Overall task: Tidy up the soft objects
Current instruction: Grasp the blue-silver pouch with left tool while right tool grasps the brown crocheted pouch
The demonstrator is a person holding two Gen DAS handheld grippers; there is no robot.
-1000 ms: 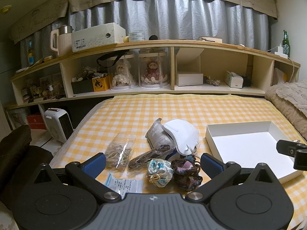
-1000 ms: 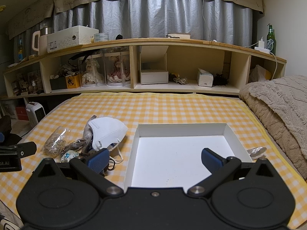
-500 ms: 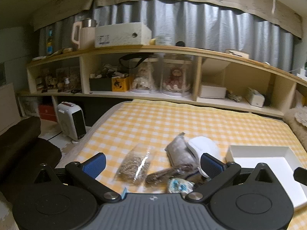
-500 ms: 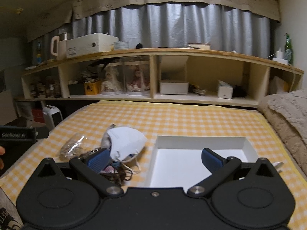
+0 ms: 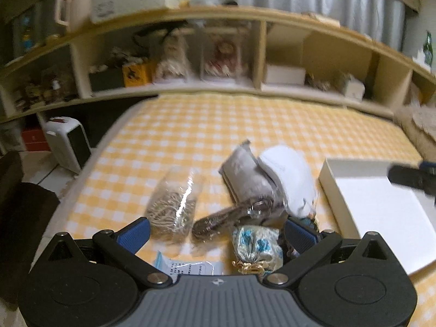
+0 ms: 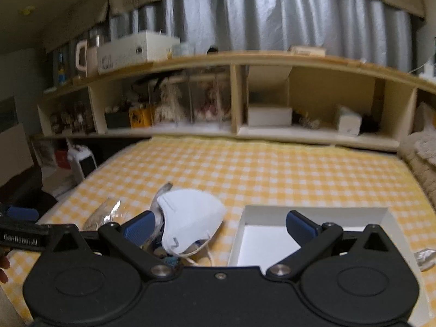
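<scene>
Both grippers, left (image 5: 216, 230) and right (image 6: 219, 224), are spread wide and grasp nothing. We judge the crowded pile at the left gripper's 12 o'clock risks a double pick. We count one white mask (image 5: 290, 179), one twine bag (image 5: 174, 204), one blue-patterned pouch (image 5: 256, 246) and one white tray (image 6: 313, 219) at the right gripper's 1 o'clock.

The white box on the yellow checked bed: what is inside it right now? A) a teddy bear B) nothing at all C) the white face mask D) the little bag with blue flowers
B: the white box shows only its bare white bottom, while the white face mask and the little blue-flowered bag lie outside it on the yellow checked bed.
</scene>
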